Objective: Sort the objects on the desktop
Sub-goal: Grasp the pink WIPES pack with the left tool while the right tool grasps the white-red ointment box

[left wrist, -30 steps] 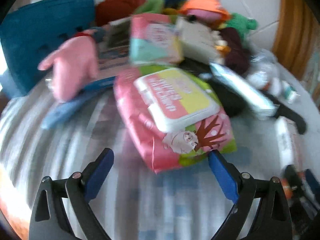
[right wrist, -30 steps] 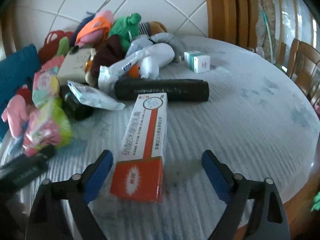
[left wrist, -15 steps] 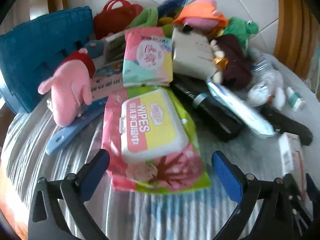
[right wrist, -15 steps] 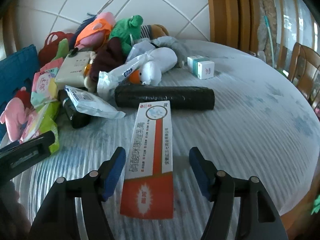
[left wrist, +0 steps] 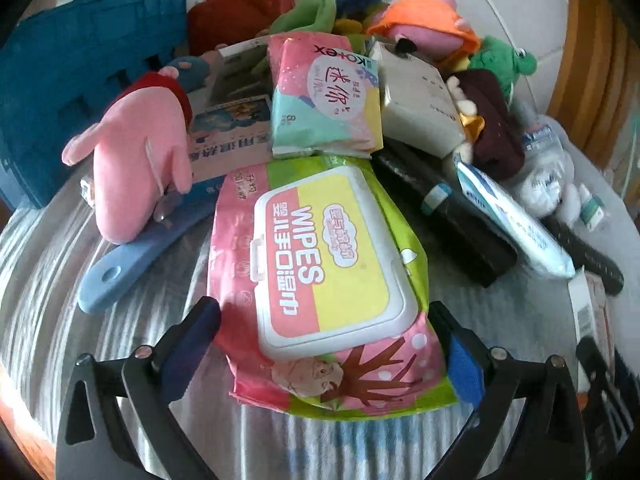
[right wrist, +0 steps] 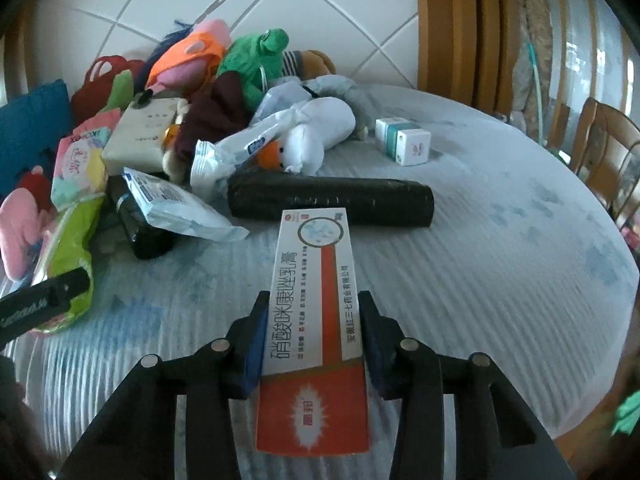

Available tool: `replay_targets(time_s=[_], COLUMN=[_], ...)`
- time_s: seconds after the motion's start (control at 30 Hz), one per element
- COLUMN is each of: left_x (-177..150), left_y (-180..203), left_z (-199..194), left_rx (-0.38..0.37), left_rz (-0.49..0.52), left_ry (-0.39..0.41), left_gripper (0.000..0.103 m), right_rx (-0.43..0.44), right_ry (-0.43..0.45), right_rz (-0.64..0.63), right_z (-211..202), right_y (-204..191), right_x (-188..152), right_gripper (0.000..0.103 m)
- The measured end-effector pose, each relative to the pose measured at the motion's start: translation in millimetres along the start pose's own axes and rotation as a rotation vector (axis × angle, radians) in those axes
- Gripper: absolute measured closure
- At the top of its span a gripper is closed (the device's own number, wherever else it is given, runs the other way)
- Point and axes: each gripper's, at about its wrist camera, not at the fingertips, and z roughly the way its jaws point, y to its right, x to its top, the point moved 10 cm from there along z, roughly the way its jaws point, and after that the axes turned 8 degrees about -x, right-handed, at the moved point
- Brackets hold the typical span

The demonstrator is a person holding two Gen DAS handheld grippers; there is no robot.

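Right gripper [right wrist: 313, 336] closed on the ointment box [right wrist: 314, 316], pads against both long sides, box over the table [right wrist: 500, 280]. Left gripper [left wrist: 332, 344] spread wide, straddling the wipes pack [left wrist: 324, 276]; pads at its edges, grip uncertain.

Your left gripper [left wrist: 326, 344] stands wide open, its blue-padded fingers [left wrist: 192, 336] flanking the near end of the pink-and-green soft wipes pack with a white-rimmed lid [left wrist: 320, 272]. The pack lies on the striped grey tablecloth [left wrist: 52, 280]. To its left a pink plush toy [left wrist: 136, 168] rests on a blue plastic comb [left wrist: 132, 256].
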Motion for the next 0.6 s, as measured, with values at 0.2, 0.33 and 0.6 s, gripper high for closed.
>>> replay_targets(time_s=[0.2, 0.33, 0.6], left_x=[-4.9, 5.6, -2.7], left_y=[-10.1, -13.3, -9.6], left_z=[-10.8, 2.4, -6.9], left_rx=[-0.027, -0.008, -0.010], left_rz=[-0.006, -0.004, 0.002], left_ry=[0.026, -0.002, -0.014], left_gripper=[0.001, 0.000, 0.014], right_rx=[0.004, 0.008, -0.026], right_ry=[-0.005, -0.006, -0.025], right_rz=[0.015, 0.019, -0.016], right_z=[-1.7, -2.6, -3.5], right_y=[-0.9, -1.9, -3.4], right_x=[-0.8, -1.3, -7.0], right_gripper=[0.058, 0.056, 0.040])
